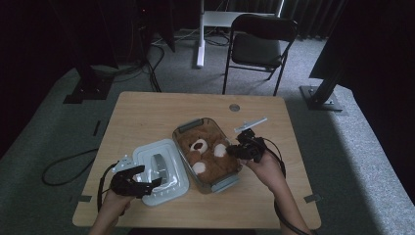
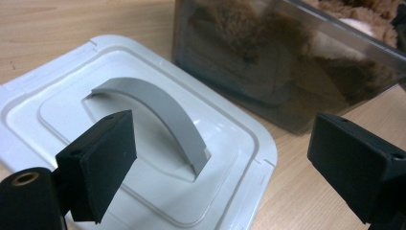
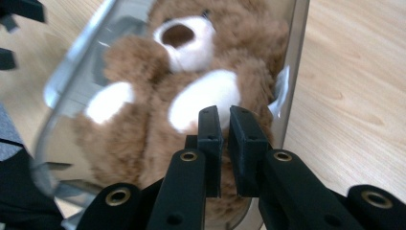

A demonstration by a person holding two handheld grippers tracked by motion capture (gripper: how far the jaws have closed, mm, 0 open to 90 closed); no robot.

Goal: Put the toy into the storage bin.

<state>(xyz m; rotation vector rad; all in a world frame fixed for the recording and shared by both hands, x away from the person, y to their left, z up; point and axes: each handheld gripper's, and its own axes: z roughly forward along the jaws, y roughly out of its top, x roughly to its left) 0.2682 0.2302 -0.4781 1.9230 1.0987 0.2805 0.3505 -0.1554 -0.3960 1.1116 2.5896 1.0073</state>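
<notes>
On the wooden surface (image 1: pixel 147 110), the white lid (image 1: pixel 161 171) lies at nine o'clock of the clear box (image 1: pixel 182 129) holding the teddy bear (image 1: pixel 208 154). The left tongs (image 1: pixel 139 180) stand apart over the lid's grey handle (image 2: pixel 160 120), which runs lengthwise between them. The right tongs (image 3: pixel 225 120), nearly together and empty, hover over the bear.

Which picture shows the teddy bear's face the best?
The right gripper view: the teddy bear fills it up close, with its white muzzle, dark nose and pale paws clear. The high view shows the whole bear lying in the clear box, but small. The left gripper view gives only blurry brown fur through the box wall.
</notes>
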